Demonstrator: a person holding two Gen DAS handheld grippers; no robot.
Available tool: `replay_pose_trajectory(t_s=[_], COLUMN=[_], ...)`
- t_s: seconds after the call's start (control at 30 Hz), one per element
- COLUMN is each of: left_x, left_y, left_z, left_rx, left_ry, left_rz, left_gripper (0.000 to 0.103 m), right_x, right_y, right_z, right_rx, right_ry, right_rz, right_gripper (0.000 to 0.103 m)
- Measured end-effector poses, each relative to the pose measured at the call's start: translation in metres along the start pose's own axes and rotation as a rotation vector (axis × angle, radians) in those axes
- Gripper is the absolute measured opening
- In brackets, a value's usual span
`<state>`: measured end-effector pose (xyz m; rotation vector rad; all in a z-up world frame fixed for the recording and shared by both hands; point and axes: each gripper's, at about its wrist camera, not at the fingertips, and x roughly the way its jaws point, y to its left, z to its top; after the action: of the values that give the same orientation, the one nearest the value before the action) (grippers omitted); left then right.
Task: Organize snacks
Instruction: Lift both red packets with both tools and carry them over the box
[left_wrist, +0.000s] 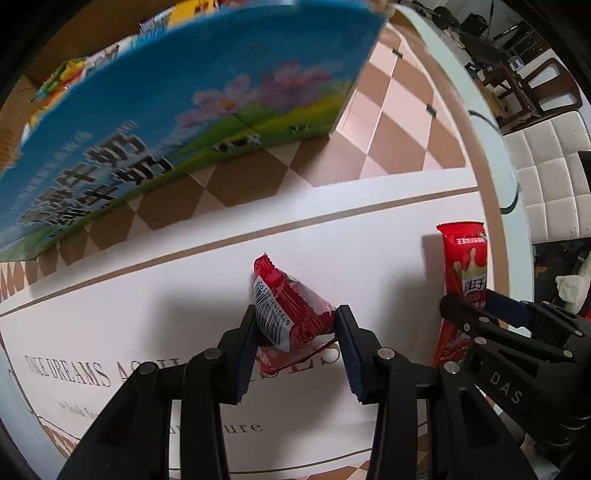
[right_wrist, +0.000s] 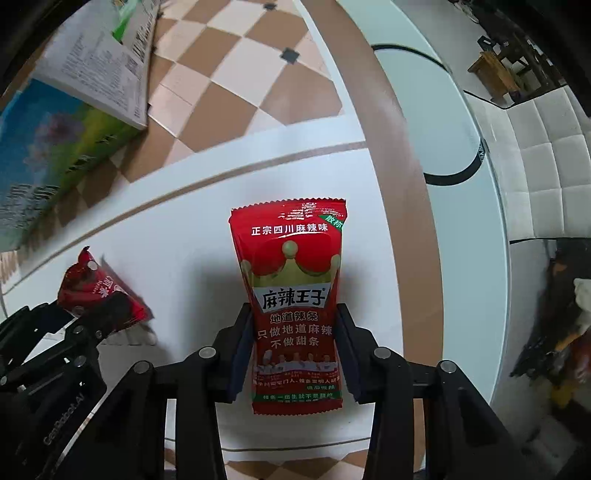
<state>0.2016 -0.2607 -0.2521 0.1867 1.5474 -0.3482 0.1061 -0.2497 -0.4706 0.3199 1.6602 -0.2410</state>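
My left claw (left_wrist: 295, 332) pinches a red candy (left_wrist: 286, 308); my right claw (right_wrist: 295, 347) clamps a spicy-strip packet (right_wrist: 293, 295). Both snacks picked; next, I judge, carry them to the carton (left_wrist: 166, 122).

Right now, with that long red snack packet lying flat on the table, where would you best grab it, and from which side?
Grab the long red snack packet across its narrow width, near the middle, coming straight down from above. It lies flat and its long edges are parallel, so two fingers fit either side. The right gripper already straddles it that way.
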Motion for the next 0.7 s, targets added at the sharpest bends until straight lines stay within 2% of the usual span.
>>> replay_pose_trajectory(t_s=[0.23,0.37,0.43,0.53,0.7], left_x=[-0.042,-0.077,-0.095,-0.123,-0.158], left_y=[0.006,0.014,0.023,0.036,0.072], left_z=[-0.005,-0.009,-0.01,-0.009,0.014], left_rx=[-0.006,-0.01,-0.017,-0.036,-0.076], left_ry=[-0.077,-0.151,-0.191,-0.25,-0.316], left_rz=[-0.025,-0.03,-0.031,-0.032,-0.051], left_gripper=[0.038,0.038,0.038,0.038,0.038], right_x=[-0.05,-0.085,-0.103,-0.131,-0.169], right_y=[0.01,0.019,0.012,0.029,0.054], right_z=[-0.012,-0.015,-0.006,0.0,0.015], right_rx=[0.015,-0.018,-0.038,-0.07,-0.109], right_ry=[-0.064,-0.113,-0.137,-0.176,-0.23], right_rz=[0.116,0.164,0.188,0.224,0.291], right_gripper=[0.044,0.044,0.044,0.044,0.044])
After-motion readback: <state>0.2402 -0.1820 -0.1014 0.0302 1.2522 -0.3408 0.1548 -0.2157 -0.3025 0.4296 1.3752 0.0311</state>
